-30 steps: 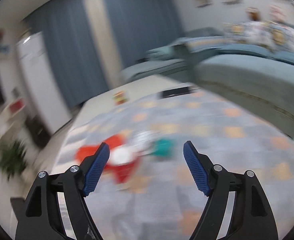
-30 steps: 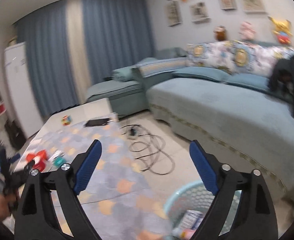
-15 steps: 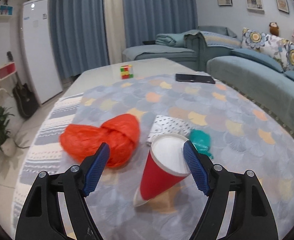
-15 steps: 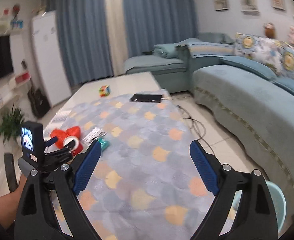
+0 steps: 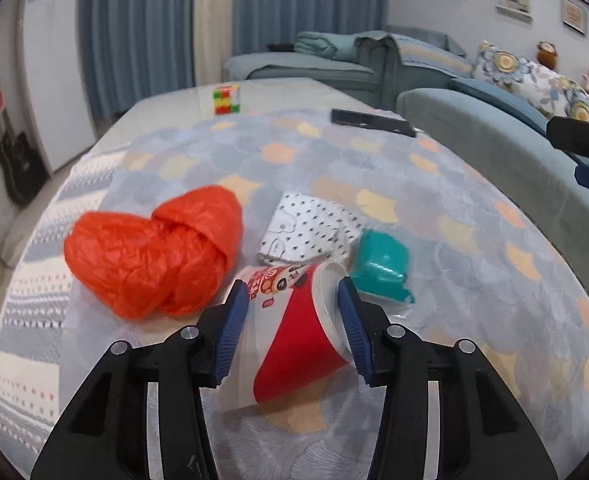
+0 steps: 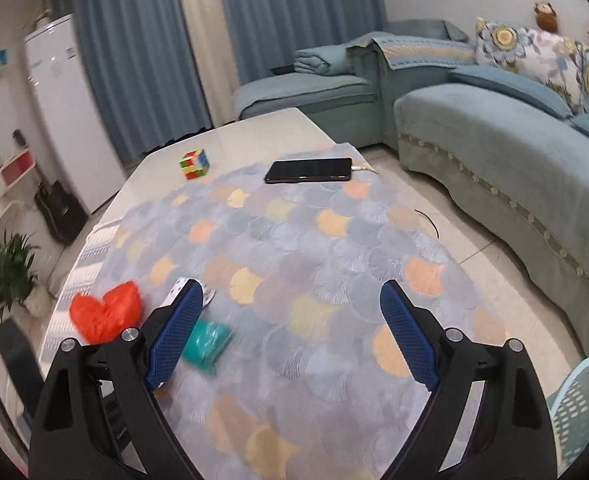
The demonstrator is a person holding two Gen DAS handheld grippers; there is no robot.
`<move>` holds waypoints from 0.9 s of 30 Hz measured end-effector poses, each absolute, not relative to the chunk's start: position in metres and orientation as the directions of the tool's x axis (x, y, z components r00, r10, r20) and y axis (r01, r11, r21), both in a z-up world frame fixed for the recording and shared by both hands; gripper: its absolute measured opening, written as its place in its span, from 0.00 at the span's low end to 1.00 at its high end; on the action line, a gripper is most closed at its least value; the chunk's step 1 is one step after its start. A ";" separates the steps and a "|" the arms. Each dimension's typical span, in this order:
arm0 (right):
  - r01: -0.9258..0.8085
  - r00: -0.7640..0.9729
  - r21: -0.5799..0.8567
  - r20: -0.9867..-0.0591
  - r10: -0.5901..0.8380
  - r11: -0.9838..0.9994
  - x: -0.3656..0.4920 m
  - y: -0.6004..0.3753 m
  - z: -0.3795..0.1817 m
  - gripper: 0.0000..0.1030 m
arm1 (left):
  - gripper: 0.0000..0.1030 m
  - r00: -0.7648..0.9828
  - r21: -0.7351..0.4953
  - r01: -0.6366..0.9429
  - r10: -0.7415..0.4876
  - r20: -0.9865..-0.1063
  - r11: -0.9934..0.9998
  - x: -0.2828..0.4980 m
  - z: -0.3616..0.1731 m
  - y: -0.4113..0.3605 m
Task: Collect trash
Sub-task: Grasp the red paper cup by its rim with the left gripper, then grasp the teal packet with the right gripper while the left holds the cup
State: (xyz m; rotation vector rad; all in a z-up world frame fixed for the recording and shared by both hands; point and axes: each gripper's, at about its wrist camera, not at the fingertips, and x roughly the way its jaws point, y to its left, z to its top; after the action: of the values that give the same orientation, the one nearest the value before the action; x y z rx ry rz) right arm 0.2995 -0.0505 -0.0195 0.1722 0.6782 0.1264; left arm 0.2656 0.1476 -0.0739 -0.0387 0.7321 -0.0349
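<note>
1. Red and white paper cup (image 5: pixel 294 320) lies on its side on the patterned tablecloth (image 5: pixel 434 184), near the table's near edge, between the blue pads of the left gripper (image 5: pixel 292 320); both pads press its sides, so that gripper is clamped on the cup.
2. Just left of the cup, a crumpled orange plastic bag (image 5: pixel 154 248) touches it.
3. Behind the cup sits a white dotted packet (image 5: pixel 306 228), and a teal wrapper (image 5: pixel 380 268) lies at the cup's right.
4. Right gripper (image 6: pixel 292 332) hangs over the cloth with its fingers wide apart, holding nothing.
5. Toward the far edge lie a black phone (image 6: pixel 308 170) and a puzzle cube (image 6: pixel 194 164).
6. A pale blue basket (image 6: pixel 582 408) stands off the table's right side.
</note>
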 end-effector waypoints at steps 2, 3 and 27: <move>-0.051 0.758 0.207 -0.629 0.173 0.977 0.308 -0.051 -0.028 0.83 | 0.38 0.742 -0.078 0.004 -0.055 -0.668 0.997 0.265 -0.072 0.149; -0.051 0.751 0.204 -0.637 0.172 0.978 0.310 -0.050 -0.032 0.83 | 0.37 0.744 -0.083 -0.001 -0.055 -0.666 0.997 0.264 -0.069 0.149; -0.154 0.570 0.045 -0.812 0.126 0.987 0.340 0.071 -0.118 0.27 | 0.01 0.831 -0.114 -0.083 0.005 -0.557 0.990 0.223 -0.006 0.190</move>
State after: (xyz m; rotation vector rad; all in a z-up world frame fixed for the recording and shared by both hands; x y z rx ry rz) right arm 0.3400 0.0709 -0.1177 -0.0313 0.9497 0.1643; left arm 0.2234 0.1895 -0.0055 -0.1357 0.5891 0.0467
